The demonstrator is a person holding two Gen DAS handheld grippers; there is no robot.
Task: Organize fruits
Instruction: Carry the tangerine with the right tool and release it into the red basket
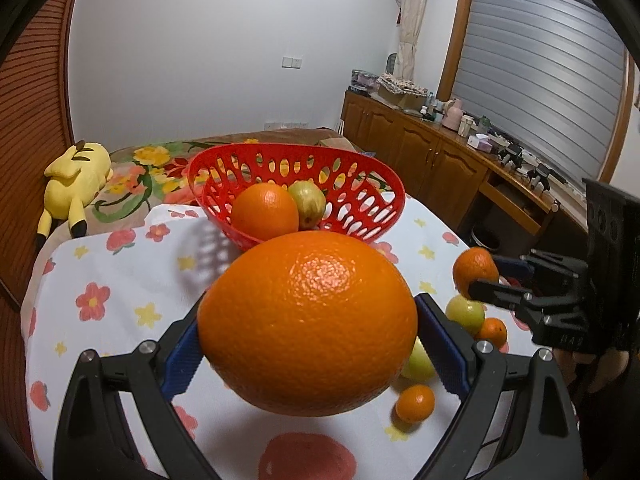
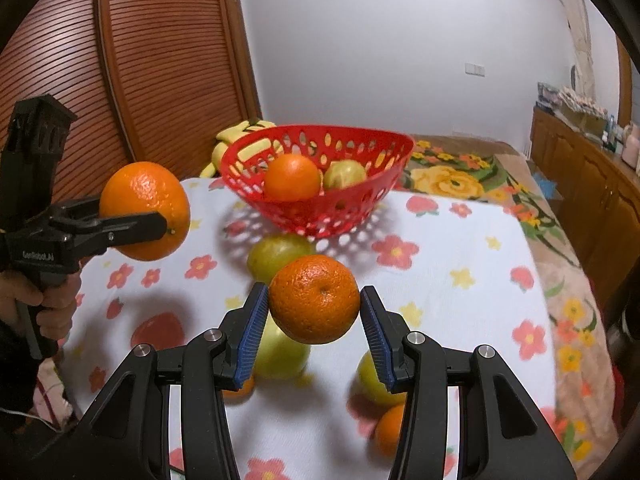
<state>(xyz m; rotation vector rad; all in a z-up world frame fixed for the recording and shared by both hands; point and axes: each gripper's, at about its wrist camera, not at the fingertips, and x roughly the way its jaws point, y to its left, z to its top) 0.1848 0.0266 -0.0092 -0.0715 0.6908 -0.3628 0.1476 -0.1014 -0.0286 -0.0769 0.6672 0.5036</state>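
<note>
Two glossy, dimpled oranges, big orange (image 1: 308,324) and small orange (image 2: 315,299), held aloft.

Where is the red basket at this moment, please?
The red basket stands on the flowered tablecloth at the table's far side, straight ahead in both wrist views. It holds an orange and a green fruit.

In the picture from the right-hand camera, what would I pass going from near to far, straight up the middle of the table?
The right gripper holding a small orange → a green fruit on the tablecloth → the red basket holding an orange → the flowered bedspread → the white wall.
</note>
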